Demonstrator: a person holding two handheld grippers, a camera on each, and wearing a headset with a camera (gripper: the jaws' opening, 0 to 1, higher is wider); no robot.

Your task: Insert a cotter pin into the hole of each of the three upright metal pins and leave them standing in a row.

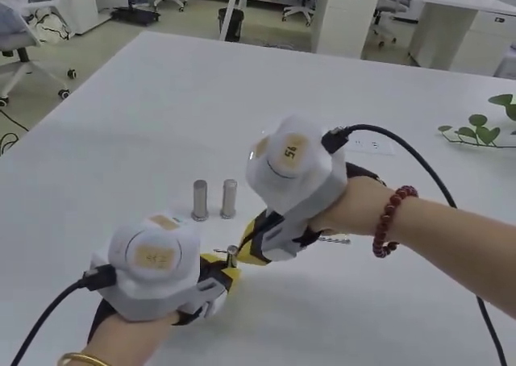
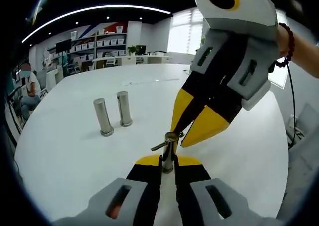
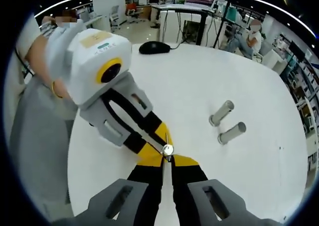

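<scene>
Metal pin (image 2: pixel 170 149) in left tool (image 2: pixel 168 162) holds cotter pin (image 2: pixel 157 147) pinched by right tool (image 2: pixel 179 136).

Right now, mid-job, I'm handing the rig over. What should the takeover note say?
Left gripper: shut on a short silver metal pin, held upright.
Right gripper: shut on a thin metal cotter pin at the held pin's top hole, seemingly partway through.
Two other silver metal pins stand side by side on the white table; no cotter pins seen in them.
Done: nothing finished yet.
Left: seat this cotter pin, stand the pin beside the others, then fit those two.
</scene>
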